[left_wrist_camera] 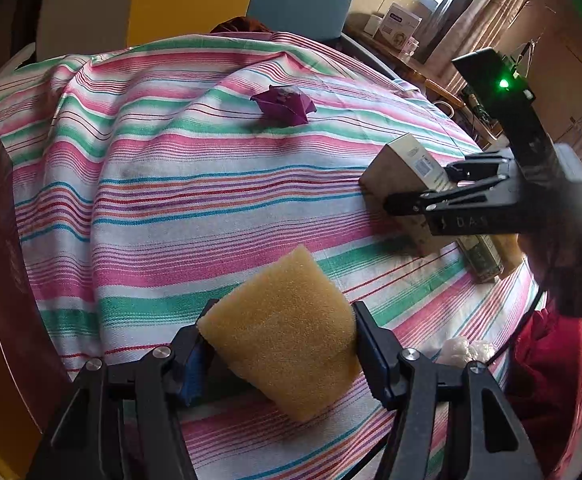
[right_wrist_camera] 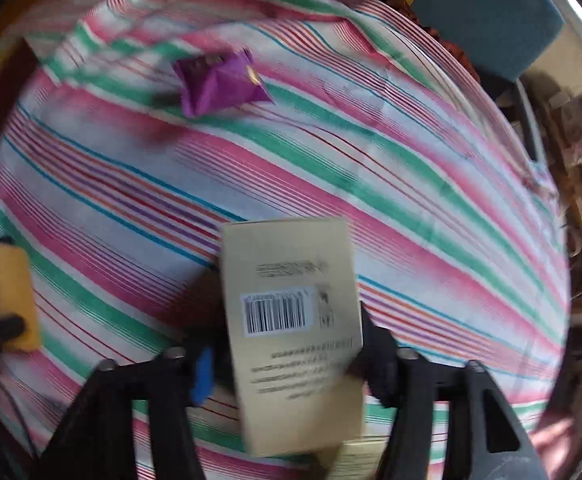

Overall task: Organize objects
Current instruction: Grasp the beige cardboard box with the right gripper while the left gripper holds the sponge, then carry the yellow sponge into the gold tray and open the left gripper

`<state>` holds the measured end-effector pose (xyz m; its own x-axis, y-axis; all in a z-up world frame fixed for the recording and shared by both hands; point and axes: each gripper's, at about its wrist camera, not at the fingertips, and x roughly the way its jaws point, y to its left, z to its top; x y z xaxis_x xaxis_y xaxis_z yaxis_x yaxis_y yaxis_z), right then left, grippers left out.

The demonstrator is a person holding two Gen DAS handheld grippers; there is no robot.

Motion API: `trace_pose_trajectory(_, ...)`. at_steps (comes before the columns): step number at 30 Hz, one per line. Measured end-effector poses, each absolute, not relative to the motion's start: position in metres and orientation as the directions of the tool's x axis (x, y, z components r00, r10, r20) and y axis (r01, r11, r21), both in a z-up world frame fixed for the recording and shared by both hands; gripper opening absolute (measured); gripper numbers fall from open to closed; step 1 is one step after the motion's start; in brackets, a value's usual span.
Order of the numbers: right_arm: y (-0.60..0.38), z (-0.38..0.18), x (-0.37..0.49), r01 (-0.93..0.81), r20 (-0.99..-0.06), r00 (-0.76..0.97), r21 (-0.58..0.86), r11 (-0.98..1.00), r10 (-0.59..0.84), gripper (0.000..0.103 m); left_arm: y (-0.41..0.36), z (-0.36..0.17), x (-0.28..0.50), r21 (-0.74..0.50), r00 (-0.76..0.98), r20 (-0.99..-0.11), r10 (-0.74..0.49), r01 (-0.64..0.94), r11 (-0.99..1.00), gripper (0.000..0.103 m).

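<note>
My left gripper [left_wrist_camera: 281, 354] is clenched on a yellow sponge [left_wrist_camera: 279, 332]. The sponge sits low in the middle of the left view, squeezed between both black fingers and held just over the striped cloth [left_wrist_camera: 171, 208].

My right gripper [right_wrist_camera: 291, 354] has a tan cardboard box [right_wrist_camera: 291, 332] between its fingers. The box fills the low middle of the right view, with its barcode side facing up. One finger touches its right edge. On the left edge the picture is too blurry to tell if the blue pad presses it, so I cannot say the grip is firm. In the left view this same gripper reaches in from the right side and sits on the box [left_wrist_camera: 403, 176].

I think I am at the picking-up step, with one thing for each hand. Next I need a tight squeeze on the box, then a straight lift, and then a spot to put both things.

A second box [left_wrist_camera: 481, 258] lies right beside the first one at the right edge of the left view. It could get bumped as I lift. A purple wrapper [right_wrist_camera: 219, 84] lies well apart in the upper left of the right view. Something red [left_wrist_camera: 551, 364] bunches up at the lower right of the left view, with a white crumpled thing [left_wrist_camera: 465, 350] beside it.
</note>
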<state>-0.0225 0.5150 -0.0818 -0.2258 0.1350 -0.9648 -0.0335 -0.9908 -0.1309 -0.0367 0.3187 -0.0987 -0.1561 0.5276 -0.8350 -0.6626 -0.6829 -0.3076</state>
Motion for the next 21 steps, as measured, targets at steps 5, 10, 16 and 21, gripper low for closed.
trace_pose_trajectory(5, 0.503, -0.081, 0.001, -0.159, -0.941, -0.320, -0.061, -0.985, 0.110, 0.050, 0.319, -0.099, -0.035, -0.296, -0.167, -0.834, 0.527, -0.671, -0.680, 0.064)
trace_pose_trajectory(10, 0.505, -0.087, 0.011, -0.248, -0.927, -0.365, 0.009, -0.969, 0.085, 0.051, 0.319, -0.098, -0.032, -0.280, -0.185, -0.832, 0.524, -0.675, -0.682, 0.064)
trace_pose_trajectory(16, 0.511, -0.086, 0.009, -0.253, -0.921, -0.382, 0.026, -0.967, 0.075, 0.051, 0.324, -0.098, -0.027, -0.221, -0.226, -0.837, 0.499, -0.694, -0.685, 0.064)
trace_pose_trajectory(21, 0.511, -0.092, 0.008, -0.244, -0.917, -0.391, 0.017, -0.970, 0.082, 0.051, 0.327, -0.098, -0.025, -0.192, -0.242, -0.841, 0.484, -0.703, -0.685, 0.064)
